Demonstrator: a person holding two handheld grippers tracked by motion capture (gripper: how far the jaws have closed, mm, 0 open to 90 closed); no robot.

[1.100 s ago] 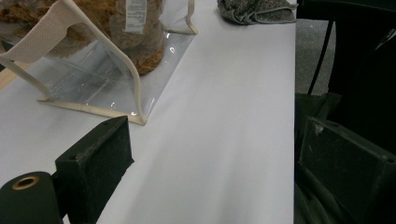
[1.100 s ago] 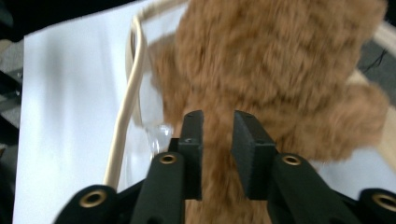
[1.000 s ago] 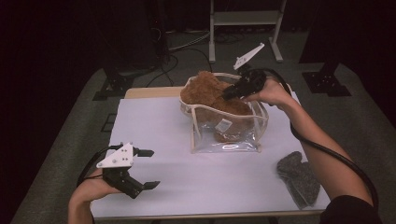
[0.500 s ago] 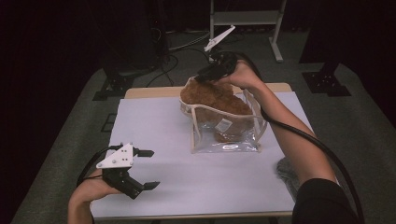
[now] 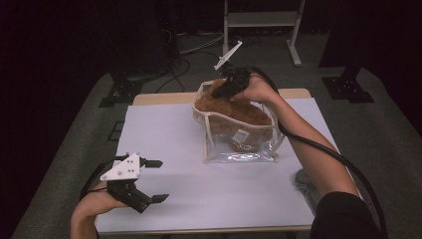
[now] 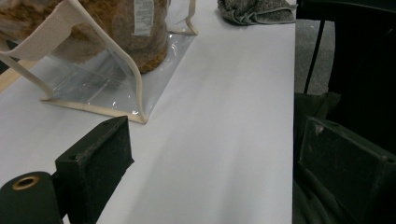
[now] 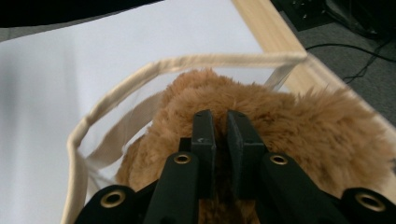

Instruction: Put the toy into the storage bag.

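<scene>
One brown plush toy (image 5: 234, 112) sits inside one clear plastic bag (image 5: 244, 149) at the far middle of the white table (image 5: 199, 199). The toy's fur is long, shaggy and tan-brown, bulging in rounded lumps above the bag's mouth; in the right gripper view the plush toy (image 7: 299, 126) rises close under the bag's cream fabric rim. One white sewn-in label (image 6: 143, 16) hangs on the toy's side behind the plastic. The bag is glossy and see-through, boxy in shape, with every edge bound in cream woven tape, and its flat bottom panel lies on the table.

The right gripper (image 7: 220, 135) points down into the top of the fur at the far end of the bag. Its two black jaws have just been closing and now stand nearly together with only a narrow slit between them; whether a tuft of fur is pinched there cannot be told. In the high view the right gripper (image 5: 224, 88) is held by one hand above the bag.

The left gripper (image 5: 152, 180) rests at the near left of the table, well apart from the bag, its two black, blocky jaws spread wide with nothing between them.

One grey, nubbly knitted cloth (image 6: 257, 11) lies crumpled near the table's right edge, beside the bag.
</scene>
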